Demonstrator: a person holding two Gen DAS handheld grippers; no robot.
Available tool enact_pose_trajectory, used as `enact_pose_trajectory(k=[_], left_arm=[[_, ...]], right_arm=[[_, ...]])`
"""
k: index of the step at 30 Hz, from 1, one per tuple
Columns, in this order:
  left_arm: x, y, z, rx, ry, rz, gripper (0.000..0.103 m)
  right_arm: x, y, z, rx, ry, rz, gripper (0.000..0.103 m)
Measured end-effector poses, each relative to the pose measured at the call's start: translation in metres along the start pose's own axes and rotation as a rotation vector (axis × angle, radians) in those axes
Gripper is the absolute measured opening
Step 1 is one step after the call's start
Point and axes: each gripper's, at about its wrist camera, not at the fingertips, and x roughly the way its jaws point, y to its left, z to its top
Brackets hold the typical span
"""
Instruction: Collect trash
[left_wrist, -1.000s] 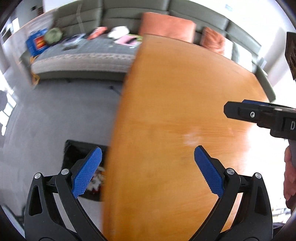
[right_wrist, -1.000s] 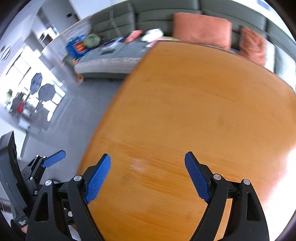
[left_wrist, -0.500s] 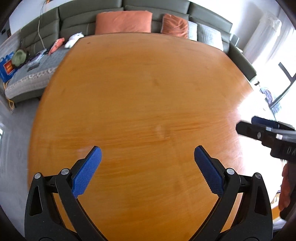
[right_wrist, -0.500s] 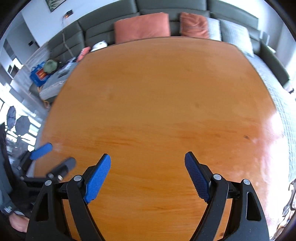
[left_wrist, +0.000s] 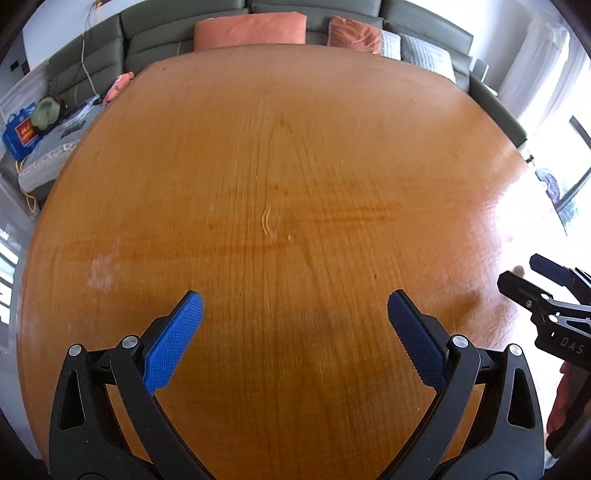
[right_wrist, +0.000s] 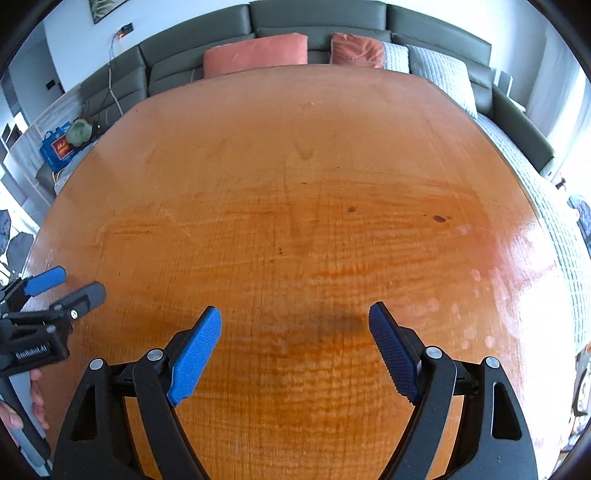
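I see no trash on the orange wooden table, which fills both views. My left gripper is open and empty above the near part of the table. My right gripper is open and empty too, beside it. The right gripper also shows at the right edge of the left wrist view. The left gripper shows at the left edge of the right wrist view.
A grey sofa with orange cushions stands behind the table's far edge. Clutter and a blue bag lie on its left part. A grey-white blanket runs along the right. Bright window glare falls on the table's right side.
Both views have swung right, from the table's left edge and the floor to face the table squarely. A dark box seen on the floor has left the view. Both grippers stayed open.
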Motion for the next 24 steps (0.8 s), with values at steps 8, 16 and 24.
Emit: enact_pose_trajectory(k=[8, 16, 24], left_arm=[[0.0015, -0.0039, -0.0115, 0.023, -0.092, 0.069, 0.097], [0.0034, -0.0026, -0.0085, 0.004, -0.098, 0.082, 0.097], [0.0031, -0.0015, -0.0085, 0.005, -0.098, 0.081, 0.097]], right_arm=[[0.0075, 0.0067, 0.0022, -0.035, -0.039, -0.041, 0.097], [0.0106, 0.0043, -0.001, -0.008, -0.083, -0.064, 0.1], [0.0099, 0.006, -0.0018, -0.006, -0.083, -0.065, 0.1]])
